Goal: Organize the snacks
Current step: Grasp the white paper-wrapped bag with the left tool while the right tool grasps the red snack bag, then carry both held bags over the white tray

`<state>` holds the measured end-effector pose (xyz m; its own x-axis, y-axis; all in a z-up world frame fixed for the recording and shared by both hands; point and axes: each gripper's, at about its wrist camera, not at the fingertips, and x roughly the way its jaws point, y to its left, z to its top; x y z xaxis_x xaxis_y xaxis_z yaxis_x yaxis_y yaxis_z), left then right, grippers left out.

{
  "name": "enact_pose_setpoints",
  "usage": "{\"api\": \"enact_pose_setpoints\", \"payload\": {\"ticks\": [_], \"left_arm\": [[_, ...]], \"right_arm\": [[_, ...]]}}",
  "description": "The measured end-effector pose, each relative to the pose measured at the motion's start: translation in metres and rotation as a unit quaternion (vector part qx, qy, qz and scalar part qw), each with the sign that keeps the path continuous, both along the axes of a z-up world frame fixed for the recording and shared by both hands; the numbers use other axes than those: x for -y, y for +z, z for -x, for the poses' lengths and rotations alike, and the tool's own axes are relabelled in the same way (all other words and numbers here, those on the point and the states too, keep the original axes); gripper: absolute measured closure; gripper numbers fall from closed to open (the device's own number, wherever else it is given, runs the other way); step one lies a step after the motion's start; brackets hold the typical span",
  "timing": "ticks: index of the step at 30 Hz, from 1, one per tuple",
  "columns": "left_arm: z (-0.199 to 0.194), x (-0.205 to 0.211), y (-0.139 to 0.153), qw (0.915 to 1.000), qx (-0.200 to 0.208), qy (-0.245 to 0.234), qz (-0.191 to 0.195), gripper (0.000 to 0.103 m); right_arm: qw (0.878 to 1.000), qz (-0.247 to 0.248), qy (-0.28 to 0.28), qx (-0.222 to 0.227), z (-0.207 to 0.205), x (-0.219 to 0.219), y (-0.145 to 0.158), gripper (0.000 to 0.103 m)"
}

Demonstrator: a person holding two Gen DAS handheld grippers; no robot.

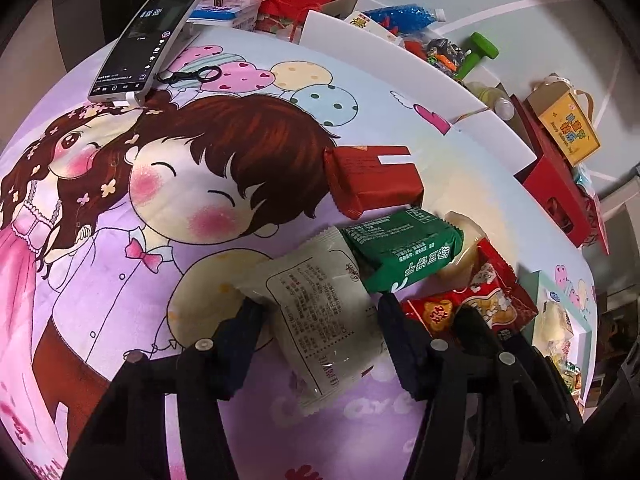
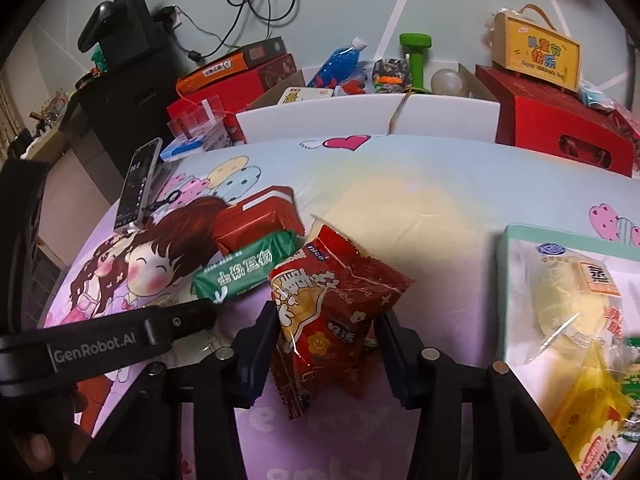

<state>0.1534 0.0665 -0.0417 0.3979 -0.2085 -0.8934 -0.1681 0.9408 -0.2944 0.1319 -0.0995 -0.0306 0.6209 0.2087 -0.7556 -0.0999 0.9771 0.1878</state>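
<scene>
Snack packets lie on a cartoon-print cloth. In the left wrist view my left gripper (image 1: 320, 320) is open, its fingers on either side of a pale grey packet (image 1: 320, 312). Beyond it lie a green packet (image 1: 400, 252) and a dark red packet (image 1: 372, 180). In the right wrist view my right gripper (image 2: 326, 340) is open around a red snack bag (image 2: 336, 312), fingers close to its sides. The green packet (image 2: 244, 270) and the dark red packet (image 2: 256, 220) lie to its left. A mint-edged tray (image 2: 504, 280) at the right holds several snacks.
A phone (image 1: 148, 40) leans at the cloth's far left edge. White boards (image 2: 368, 116), red gift boxes (image 2: 560, 120), a yellow box (image 2: 536, 56), a blue bottle (image 2: 340, 60) and a green dumbbell (image 2: 416, 56) crowd the back. The left gripper's body (image 2: 100, 348) lies low on the left.
</scene>
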Motion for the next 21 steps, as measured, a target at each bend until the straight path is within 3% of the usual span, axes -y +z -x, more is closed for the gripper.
{"api": "enact_pose_setpoints", "payload": {"ticks": [21], "left_arm": [[0.023, -0.002, 0.042, 0.9984, 0.052, -0.004, 0.02, 0.042]], "right_arm": [[0.999, -0.013, -0.035, 0.032, 0.037, 0.031, 0.049, 0.053]]}}
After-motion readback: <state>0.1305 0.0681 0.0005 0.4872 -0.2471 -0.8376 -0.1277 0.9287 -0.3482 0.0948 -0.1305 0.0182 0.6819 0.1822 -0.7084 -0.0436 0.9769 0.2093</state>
